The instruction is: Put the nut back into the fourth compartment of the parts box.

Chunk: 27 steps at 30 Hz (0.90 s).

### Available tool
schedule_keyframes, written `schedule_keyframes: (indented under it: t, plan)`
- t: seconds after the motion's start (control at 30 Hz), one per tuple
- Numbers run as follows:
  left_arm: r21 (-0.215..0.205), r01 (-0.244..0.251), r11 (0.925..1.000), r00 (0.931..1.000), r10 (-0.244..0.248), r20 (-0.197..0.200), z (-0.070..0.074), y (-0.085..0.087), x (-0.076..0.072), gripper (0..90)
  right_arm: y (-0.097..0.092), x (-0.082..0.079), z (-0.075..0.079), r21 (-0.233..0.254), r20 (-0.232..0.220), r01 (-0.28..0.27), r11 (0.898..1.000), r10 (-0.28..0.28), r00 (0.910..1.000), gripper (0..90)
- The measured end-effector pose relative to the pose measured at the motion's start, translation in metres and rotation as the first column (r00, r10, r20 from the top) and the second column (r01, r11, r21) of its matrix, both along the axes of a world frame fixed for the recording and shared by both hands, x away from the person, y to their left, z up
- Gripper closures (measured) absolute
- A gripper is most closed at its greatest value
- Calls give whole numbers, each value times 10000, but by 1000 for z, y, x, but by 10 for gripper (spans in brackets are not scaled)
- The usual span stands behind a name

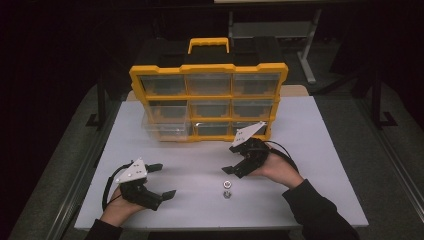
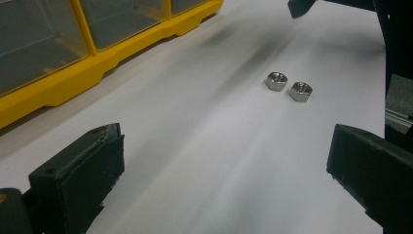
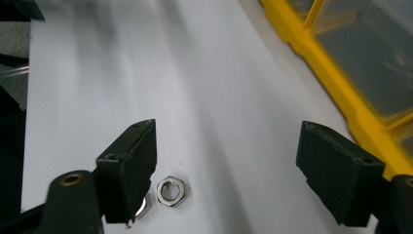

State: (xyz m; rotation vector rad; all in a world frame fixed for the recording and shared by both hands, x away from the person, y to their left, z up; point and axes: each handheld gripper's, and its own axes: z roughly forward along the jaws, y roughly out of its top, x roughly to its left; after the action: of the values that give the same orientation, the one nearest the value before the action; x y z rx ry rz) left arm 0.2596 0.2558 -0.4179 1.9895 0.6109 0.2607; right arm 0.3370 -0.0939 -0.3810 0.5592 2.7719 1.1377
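While the right gripper [image 1: 231,171] is hanging wide open and empty just above them, two steel nuts [image 1: 227,189] are lying side by side on the white table [image 1: 310,165], near its front edge, in front of the yellow drawer box [image 1: 209,102]. Each is looking small, hard, light and slippery (judged best pinched across opposite flats). Left gripper [image 1: 161,180] is waiting open, empty.

From above the near edge we look forward and down on the whole table [image 1: 310,150]. Both gripper views sit low and close to its surface — and all three share the two nuts [image 2: 288,87], at lower centre in ours.
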Motion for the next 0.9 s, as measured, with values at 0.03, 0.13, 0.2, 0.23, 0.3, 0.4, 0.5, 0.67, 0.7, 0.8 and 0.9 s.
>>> schedule_keyframes:
  t: [0.03,0.13,0.2,0.23,0.3,0.4,0.5,0.67,0.7,0.8,0.9]
  plan:
    - [-17,-1,10000,10000,1,12,0,0,0,0,1,-1,-2,-5,-105,74,10000,-74,9999,237]
    - [-14,-25,10000,10000,25,9,1,0,-1,0,0,-2,-10,-228,-8,-85,9997,85,10000,265]
    - [-7,-30,10000,10000,30,17,0,1,0,0,-1,-4,-13,-246,-103,-118,9996,115,9999,297]
    - [4,-29,10000,10000,29,21,0,1,0,0,-1,-5,-15,-277,-102,-201,9994,199,9998,312]
    - [-21,-29,10000,10000,29,29,1,0,-1,0,-1,-7,-18,-318,-200,-347,9989,341,9992,344]
    - [4,-7,10000,10000,7,43,0,0,-1,0,1,-9,-24,-463,-278,-601,9971,588,9979,387]
    - [58,6,10000,10000,-6,42,0,0,-1,0,4,-11,-31,-607,-252,-781,9951,767,9967,424]
    - [67,23,10000,10000,-23,49,0,0,-1,0,8,-12,-38,-814,-401,-987,9918,957,9946,473]
    - [81,24,10000,10000,-24,37,0,0,-1,0,9,-12,-39,-819,-451,-1001,9916,966,9943,484]
    - [37,12,10000,10000,-12,-39,-1,-1,-1,0,10,-12,-42,-901,-530,-1069,9902,1024,9933,506]
    - [39,20,10000,10000,-20,-33,-1,-1,-1,0,11,-12,-44,-932,-622,-1131,9892,1076,9922,528]
